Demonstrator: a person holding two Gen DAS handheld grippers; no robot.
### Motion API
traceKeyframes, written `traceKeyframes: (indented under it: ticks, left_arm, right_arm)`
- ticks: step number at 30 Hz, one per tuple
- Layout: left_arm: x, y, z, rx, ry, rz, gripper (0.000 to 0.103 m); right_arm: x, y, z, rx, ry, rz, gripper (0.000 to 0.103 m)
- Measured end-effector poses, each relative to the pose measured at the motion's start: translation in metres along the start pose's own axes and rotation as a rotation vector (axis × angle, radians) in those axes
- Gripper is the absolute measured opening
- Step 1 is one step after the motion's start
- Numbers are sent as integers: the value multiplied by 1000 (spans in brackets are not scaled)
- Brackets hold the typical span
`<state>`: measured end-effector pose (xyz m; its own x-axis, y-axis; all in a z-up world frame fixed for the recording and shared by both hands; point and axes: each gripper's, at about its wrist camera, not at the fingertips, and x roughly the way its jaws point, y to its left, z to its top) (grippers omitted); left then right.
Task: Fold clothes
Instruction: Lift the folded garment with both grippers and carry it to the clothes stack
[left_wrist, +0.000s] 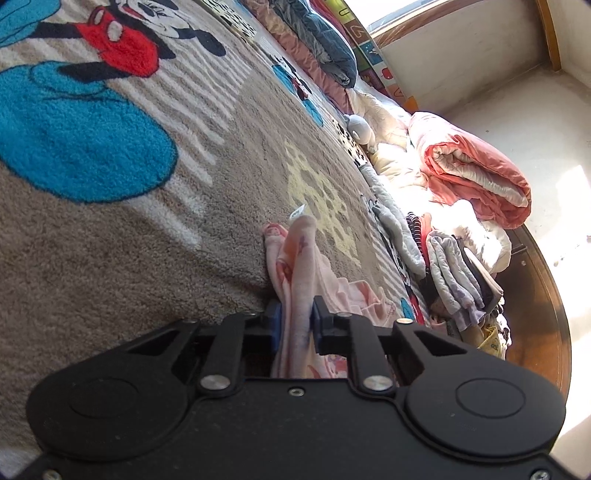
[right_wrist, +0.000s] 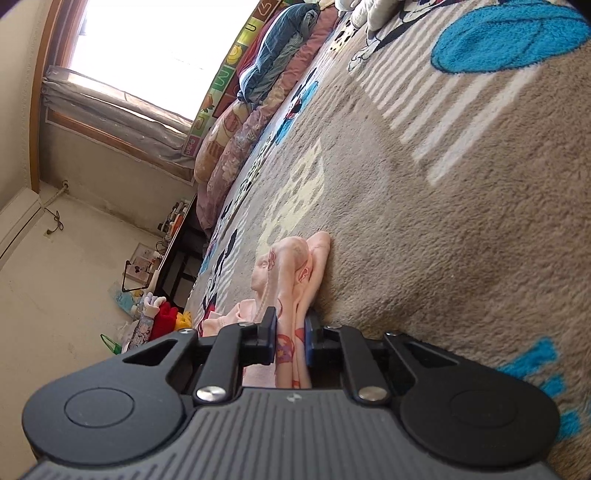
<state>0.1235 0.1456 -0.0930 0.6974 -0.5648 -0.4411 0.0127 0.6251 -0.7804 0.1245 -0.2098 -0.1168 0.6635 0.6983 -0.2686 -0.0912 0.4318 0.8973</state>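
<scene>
Pinching a bunched pink garment (left_wrist: 295, 266) between its blue pads, the left tool (left_wrist: 295, 323) is closed tight on the cloth just above a fuzzy cartoon-print blanket (left_wrist: 110, 240). The right tool (right_wrist: 290, 334) is likewise clamped on the same pink garment (right_wrist: 295, 273), whose folds rise ahead of its fingers and touch the blanket (right_wrist: 443, 221). A stack of folded clothes (left_wrist: 454, 273) sits nearby beside a rolled coral quilt (left_wrist: 476, 173).

I see soft, matt pink printed cloth, the garment (left_wrist: 295, 266), pinched in my left gripper (left_wrist: 296, 321) of matt black plastic with shiny metal pins, on a rough, fuzzy pile blanket (left_wrist: 129, 240) covering the bed.
</scene>
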Motion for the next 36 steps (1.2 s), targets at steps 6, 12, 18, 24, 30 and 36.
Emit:
traceKeyframes:
  ticks: [6, 12, 18, 24, 30, 36]
  left_arm:
    - [-22, -12, -4, -34, -63, -72, 10]
    - [-77, -39, -3, -20, -177, -119, 10]
    - [-167, -56, 9, -43, -384, -139, 10]
    - [-266, -45, 15, -104, -641, -118, 10]
    - [-329, 0, 19, -223, -821, -90, 10]
    - [-357, 46, 26, -314, -901, -66, 10]
  right_arm:
    - [-11, 17, -1, -6, -27, 66, 15]
    - [-18, 40, -1, -22, -45, 136, 15]
    - [5, 124, -1, -151, 41, 266, 15]
    - [50, 218, -15, -267, 157, 402, 15]
    - [117, 298, -48, -340, 310, 479, 15]
    - [172, 329, -88, -345, 415, 482, 15]
